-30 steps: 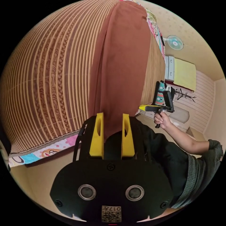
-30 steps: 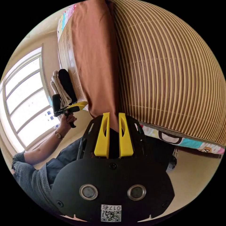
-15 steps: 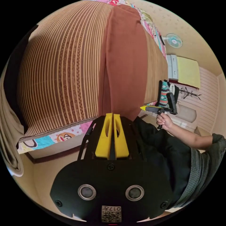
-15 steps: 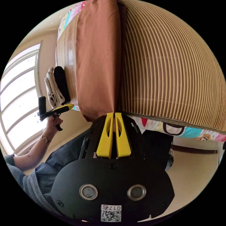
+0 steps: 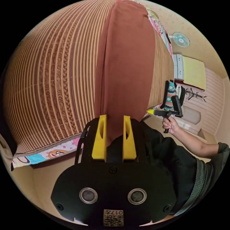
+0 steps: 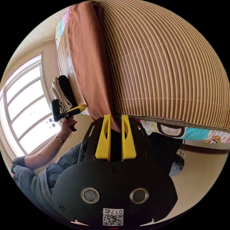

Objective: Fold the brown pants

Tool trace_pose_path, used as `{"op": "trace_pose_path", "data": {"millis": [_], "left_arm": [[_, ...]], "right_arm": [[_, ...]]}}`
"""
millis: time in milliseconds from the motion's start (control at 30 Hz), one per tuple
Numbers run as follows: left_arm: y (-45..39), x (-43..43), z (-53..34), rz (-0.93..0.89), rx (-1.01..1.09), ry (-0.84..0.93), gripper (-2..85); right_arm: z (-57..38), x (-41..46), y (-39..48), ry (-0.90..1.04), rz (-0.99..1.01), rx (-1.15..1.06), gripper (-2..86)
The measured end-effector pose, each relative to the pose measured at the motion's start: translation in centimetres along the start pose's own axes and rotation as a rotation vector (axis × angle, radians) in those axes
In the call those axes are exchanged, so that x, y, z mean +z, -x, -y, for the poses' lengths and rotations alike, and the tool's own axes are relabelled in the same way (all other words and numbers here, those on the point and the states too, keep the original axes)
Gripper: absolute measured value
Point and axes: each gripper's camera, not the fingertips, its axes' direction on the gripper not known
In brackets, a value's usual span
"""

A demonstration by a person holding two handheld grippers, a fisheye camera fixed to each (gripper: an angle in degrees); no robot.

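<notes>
The brown pants [image 5: 127, 60] lie in a long, smooth strip on a striped bamboo mat [image 5: 48, 79] over a bed, running away from me. Their near end hangs just over the bed edge between the yellow jaws of my left gripper [image 5: 114, 119], which is open. In the right gripper view the same pants [image 6: 88, 60] reach down to my right gripper [image 6: 115, 118], also open, with the cloth's corner lying loosely between its jaws. Each gripper appears hand-held in the other's view: the right gripper [image 5: 165, 112] and the left gripper [image 6: 69, 112].
A cartoon-print sheet [image 5: 48, 153] edges the bed below the mat. Folded beige and black clothes [image 6: 62, 91] are stacked by the bed near a bright window [image 6: 26, 107]. A fan [image 5: 181, 39], a cabinet [image 5: 191, 71] and a patterned garment [image 5: 170, 95] stand beyond the person's arm [image 5: 194, 146].
Half a second ago both grippers were shut at the pants' near end; now both stand open again, as they did a second ago. Both views have shifted slightly.
</notes>
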Motion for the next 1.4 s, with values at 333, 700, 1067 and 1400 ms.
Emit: {"op": "trace_pose_path", "data": {"millis": [333, 700, 1067, 1400], "left_arm": [[-1.6, 0.0, -3.7, 0.101, 0.075, 0.023, -0.6], [3.5, 3.6, 1.1, 0.041, -0.098, -0.067, 4.4], [1.8, 4.7, 0.4, 0.174, -0.087, -0.161, 8.4], [2.7, 8.1, 2.4, 0.215, -0.158, -0.107, 5.2]], "right_arm": [[-0.7, 1.3, 2.6, -0.005, 0.007, -0.041, 2.1], [-0.1, 1.5, 2.4, -0.003, -0.017, 0.009, 1.6], [-0.1, 1.3, 4.4, -0.007, -0.028, 0.017, 1.6], [-0.2, 1.6, 5.0, -0.031, -0.012, 0.039, 1.4]]}}
